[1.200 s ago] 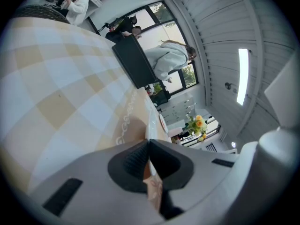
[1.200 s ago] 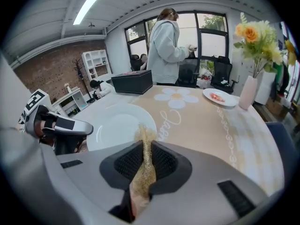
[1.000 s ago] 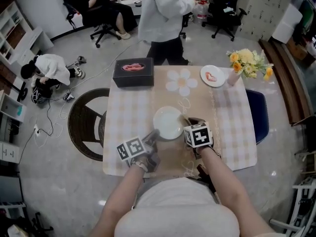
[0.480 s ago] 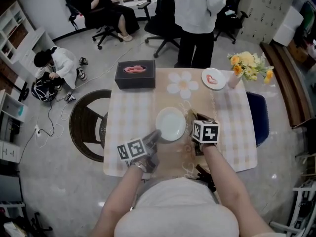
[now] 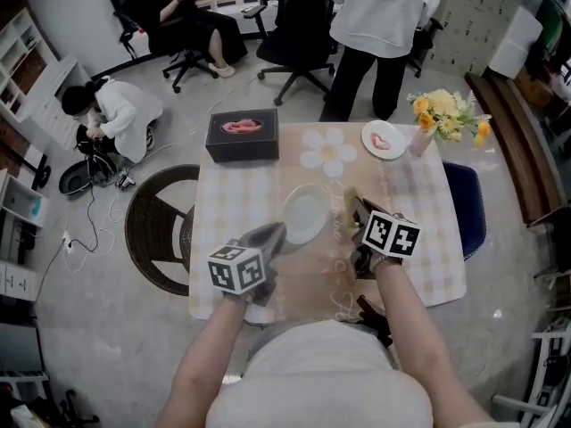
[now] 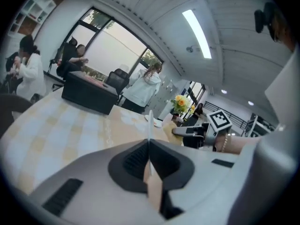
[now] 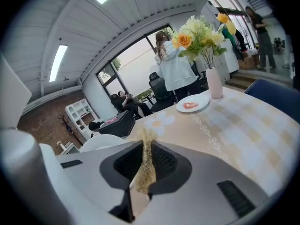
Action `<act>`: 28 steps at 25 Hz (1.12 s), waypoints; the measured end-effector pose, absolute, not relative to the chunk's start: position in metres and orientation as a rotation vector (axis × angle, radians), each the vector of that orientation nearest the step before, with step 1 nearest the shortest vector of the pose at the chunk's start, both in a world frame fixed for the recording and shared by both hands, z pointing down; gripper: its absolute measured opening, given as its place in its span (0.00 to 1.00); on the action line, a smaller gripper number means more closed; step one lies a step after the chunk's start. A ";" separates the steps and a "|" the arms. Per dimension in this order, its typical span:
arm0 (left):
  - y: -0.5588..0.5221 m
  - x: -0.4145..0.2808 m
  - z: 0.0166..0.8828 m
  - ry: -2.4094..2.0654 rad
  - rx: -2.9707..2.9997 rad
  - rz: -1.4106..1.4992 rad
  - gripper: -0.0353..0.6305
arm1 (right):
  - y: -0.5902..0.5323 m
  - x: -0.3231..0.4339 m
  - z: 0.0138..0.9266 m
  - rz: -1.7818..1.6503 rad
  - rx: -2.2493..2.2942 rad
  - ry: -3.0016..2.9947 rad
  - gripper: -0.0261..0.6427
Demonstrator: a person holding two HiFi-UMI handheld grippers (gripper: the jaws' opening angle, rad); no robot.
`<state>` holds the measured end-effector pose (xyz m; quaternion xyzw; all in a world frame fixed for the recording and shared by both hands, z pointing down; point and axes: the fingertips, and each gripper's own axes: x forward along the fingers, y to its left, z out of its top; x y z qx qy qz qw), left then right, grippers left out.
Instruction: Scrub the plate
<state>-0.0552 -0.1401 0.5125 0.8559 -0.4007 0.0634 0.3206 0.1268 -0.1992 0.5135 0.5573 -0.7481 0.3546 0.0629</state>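
Note:
A white plate (image 5: 305, 214) is held tilted up off the checked tablecloth (image 5: 234, 205). My left gripper (image 5: 268, 236) is shut on its near rim. In the left gripper view the plate (image 6: 150, 123) shows edge-on as a thin white line pinched between the jaws of my left gripper (image 6: 150, 149). My right gripper (image 5: 357, 210) hovers just right of the plate, shut on a yellowish scrub pad (image 7: 146, 165). The pad sticks up between the jaws of that gripper (image 7: 144, 158), and the plate (image 7: 101, 142) lies to their left, apart from the pad.
A black box (image 5: 242, 134) sits at the table's far left. A small plate with red food (image 5: 384, 138) and a vase of flowers (image 5: 446, 114) stand far right. A round chair (image 5: 156, 226) is left, a blue seat (image 5: 468, 208) right. A person (image 5: 379, 25) stands behind.
The left gripper has lifted the plate from flat on the table and tipped it on edge. The right gripper has drawn a little right, away from it. The standing person moved right.

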 end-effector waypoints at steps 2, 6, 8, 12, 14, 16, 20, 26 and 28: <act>-0.142 -0.053 0.505 -1.064 2.324 0.223 0.08 | -0.199 0.129 0.509 1.086 1.702 -2.273 0.12; -0.142 -0.046 0.495 -1.065 2.465 0.346 0.08 | -0.201 0.131 0.500 1.115 1.733 -2.295 0.12; -0.142 -0.045 0.491 -1.060 2.522 0.398 0.08 | -0.201 0.131 0.496 1.120 1.740 -2.306 0.12; -0.151 -0.045 0.479 -1.061 2.667 0.557 0.08 | -0.198 0.129 0.492 1.126 1.715 -2.322 0.12; -0.152 -0.044 0.474 -1.051 2.767 0.687 0.08 | -0.193 0.129 0.492 1.134 1.706 -2.323 0.12; -0.151 -0.043 0.473 -1.044 2.853 0.807 0.08 | -0.189 0.129 0.492 1.137 1.699 -2.325 0.12; -0.145 -0.041 0.481 -1.063 3.002 1.046 0.08 | -0.183 0.125 0.487 1.108 1.658 -2.354 0.12; -0.131 -0.023 0.490 -1.014 3.260 1.464 0.08 | -0.174 0.116 0.470 0.903 1.536 -2.419 0.12; -0.127 -0.019 0.492 -0.984 3.310 1.558 0.08 | -0.170 0.114 0.467 0.834 1.496 -2.427 0.12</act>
